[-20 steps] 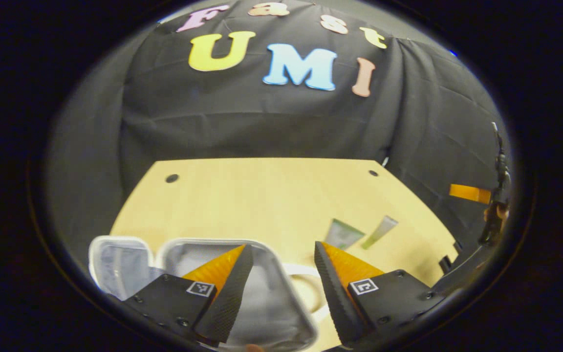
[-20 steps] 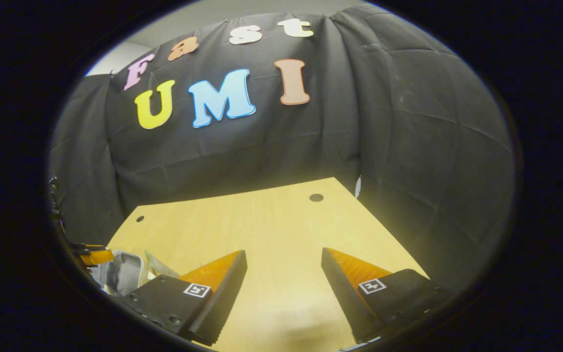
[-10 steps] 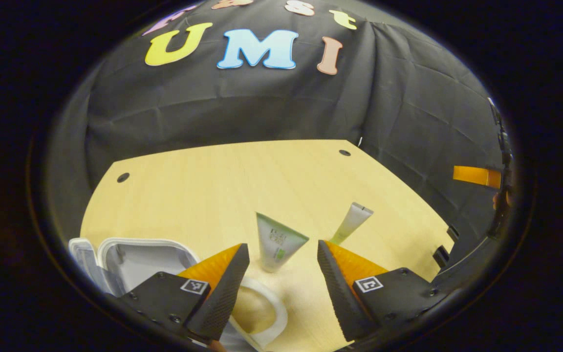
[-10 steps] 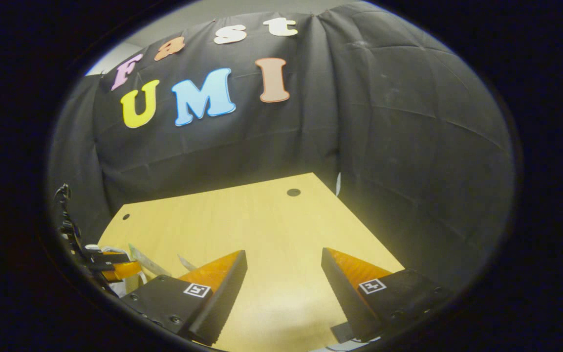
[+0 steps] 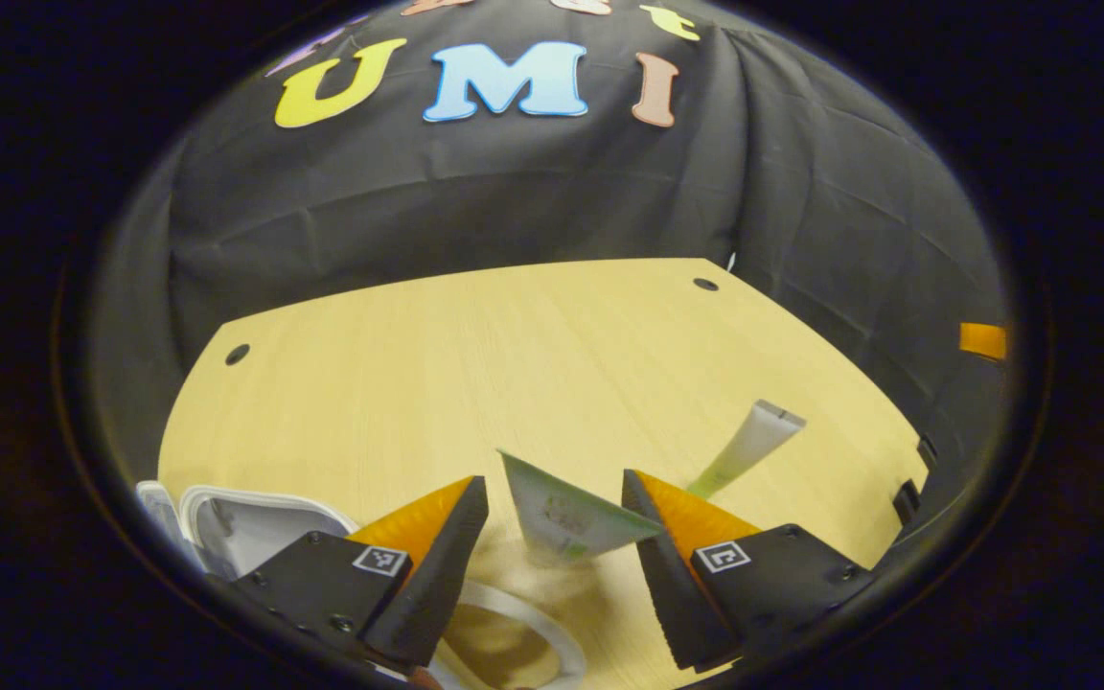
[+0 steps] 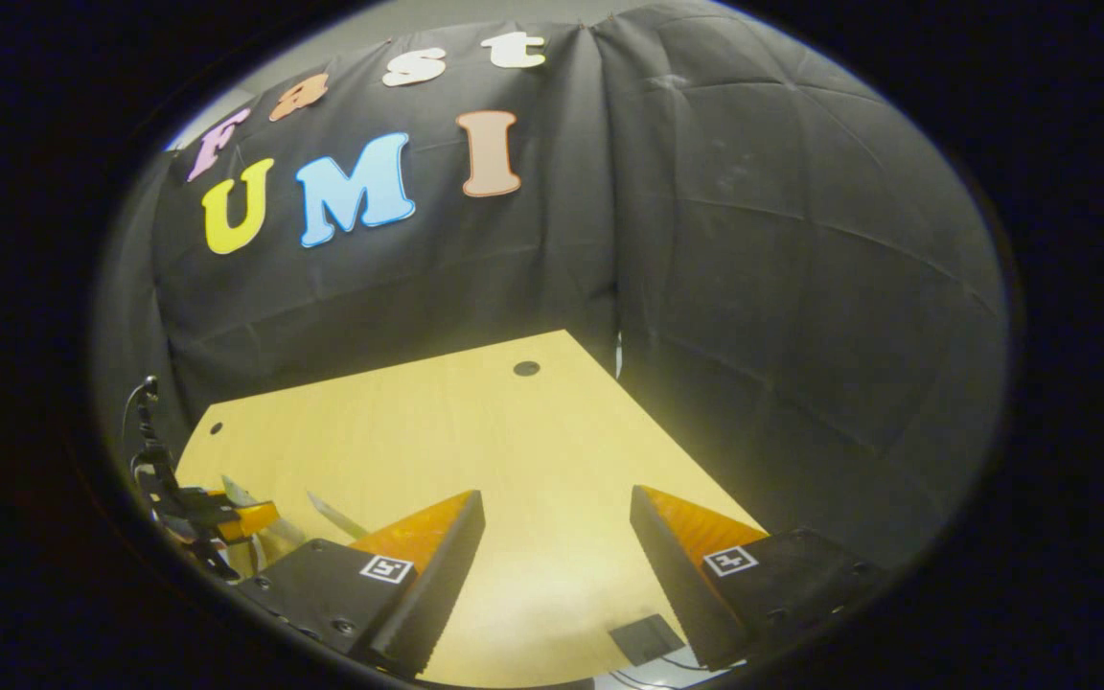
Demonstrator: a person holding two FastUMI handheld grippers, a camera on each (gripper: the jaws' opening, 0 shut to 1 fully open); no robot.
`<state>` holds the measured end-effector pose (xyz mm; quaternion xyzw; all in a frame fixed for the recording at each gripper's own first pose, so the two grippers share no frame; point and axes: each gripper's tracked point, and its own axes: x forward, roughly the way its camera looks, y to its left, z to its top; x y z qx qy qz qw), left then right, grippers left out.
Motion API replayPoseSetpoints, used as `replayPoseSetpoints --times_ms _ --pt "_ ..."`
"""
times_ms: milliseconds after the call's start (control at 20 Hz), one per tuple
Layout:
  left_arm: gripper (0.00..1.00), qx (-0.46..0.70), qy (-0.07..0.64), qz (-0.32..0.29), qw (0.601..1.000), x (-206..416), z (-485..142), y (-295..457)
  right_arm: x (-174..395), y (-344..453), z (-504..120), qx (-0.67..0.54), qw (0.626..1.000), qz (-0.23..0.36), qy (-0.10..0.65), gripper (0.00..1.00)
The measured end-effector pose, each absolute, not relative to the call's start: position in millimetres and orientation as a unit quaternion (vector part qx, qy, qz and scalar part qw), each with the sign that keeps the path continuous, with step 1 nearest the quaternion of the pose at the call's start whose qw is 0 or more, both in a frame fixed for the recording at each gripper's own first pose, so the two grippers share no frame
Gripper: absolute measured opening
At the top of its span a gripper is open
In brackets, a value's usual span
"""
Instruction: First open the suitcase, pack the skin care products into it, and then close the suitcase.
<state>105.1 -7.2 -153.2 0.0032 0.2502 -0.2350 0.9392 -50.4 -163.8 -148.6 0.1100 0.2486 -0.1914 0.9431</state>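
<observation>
Left gripper point(image 5: 552, 489) low over the wooden tabletop point(image 5: 475, 364), fingers point(image 5: 447, 546) spread apart, nothing clamped. Between the tips, a wide pale-green skin care tube point(image 5: 566, 517), blurred, flat crimped end toward the far side; whether either finger touches it, cannot tell. Just past the right-hand finger, a second, slimmer tube point(image 5: 748, 446) lying on the tabletop, white cap end pointing away to the right, green toward the finger. At lower left, behind the left-hand finger, the open white suitcase point(image 5: 255, 503), pale lining showing, rim rounded. Under the fingers at the bottom, a white loop handle point(image 5: 533, 632) resting on the wood. Two dark round holes near the tabletop's far corners. At the far right edge of the left gripper view, a small orange patch, too small to identify with certainty.

Right gripper point(image 6: 557, 503) well to the side over a bare stretch of tabletop point(image 6: 475, 431), fingers point(image 6: 437, 556) wide apart and empty. Small dark square object point(image 6: 646, 639) on the wood close to the right-hand finger, thin cables beside it. In the right gripper view's lower left, the other gripper point(image 6: 226, 522) farther off with its cabling, tips of the tubes point(image 6: 336, 517) showing next to it
</observation>
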Motion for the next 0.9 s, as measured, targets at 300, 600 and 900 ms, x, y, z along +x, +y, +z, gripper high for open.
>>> replayPoseSetpoints --times_ms 300,600,900 --pt "0.38 0.009 0.260 -0.204 0.944 119.0 -168.7 -2.6 -56.1 -159.2 -150.1 0.092 0.942 -0.189 0.263 0.93" --pt "0.32 0.018 0.265 -0.205 0.942 116.1 -167.6 1.0 -47.2 -136.1 -158.6 0.085 0.944 -0.155 0.278 0.93" --pt "0.31 -0.010 0.250 -0.204 0.947 108.2 -144.1 7.3 -33.0 -104.3 -162.4 0.064 0.950 -0.100 0.288 0.93"
